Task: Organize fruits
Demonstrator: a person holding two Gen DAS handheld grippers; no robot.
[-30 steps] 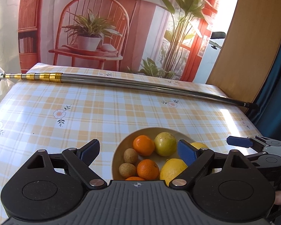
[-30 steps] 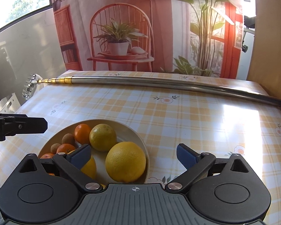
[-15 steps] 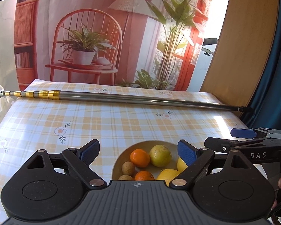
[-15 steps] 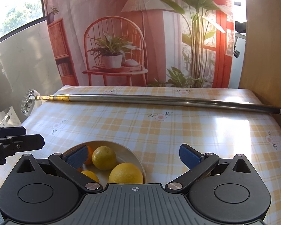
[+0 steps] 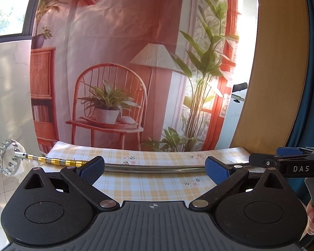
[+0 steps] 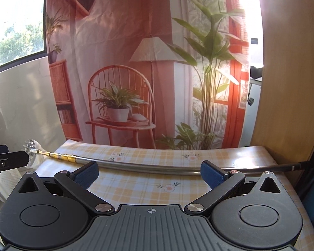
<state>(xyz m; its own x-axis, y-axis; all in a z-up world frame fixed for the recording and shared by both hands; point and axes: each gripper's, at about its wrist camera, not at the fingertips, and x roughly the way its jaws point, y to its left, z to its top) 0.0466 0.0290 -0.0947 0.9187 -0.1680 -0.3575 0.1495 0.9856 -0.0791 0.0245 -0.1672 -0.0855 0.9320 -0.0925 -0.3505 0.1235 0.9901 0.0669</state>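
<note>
Both grippers' fingers (image 5: pixel 94 166) (image 6: pixel 211 174) wide apart

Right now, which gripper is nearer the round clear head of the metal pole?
Left. The left gripper sits nearer the pole's head; the right gripper is farther toward the dark handle end.

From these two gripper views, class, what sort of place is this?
Probably a staged home-style set: a table with a checked floral cloth, a printed backdrop picturing a furnished room, and a real window beside it.

near tablecloth (image 6: pixel 136 188) free | pole (image 6: pixel 146 168) bars far edge
</note>
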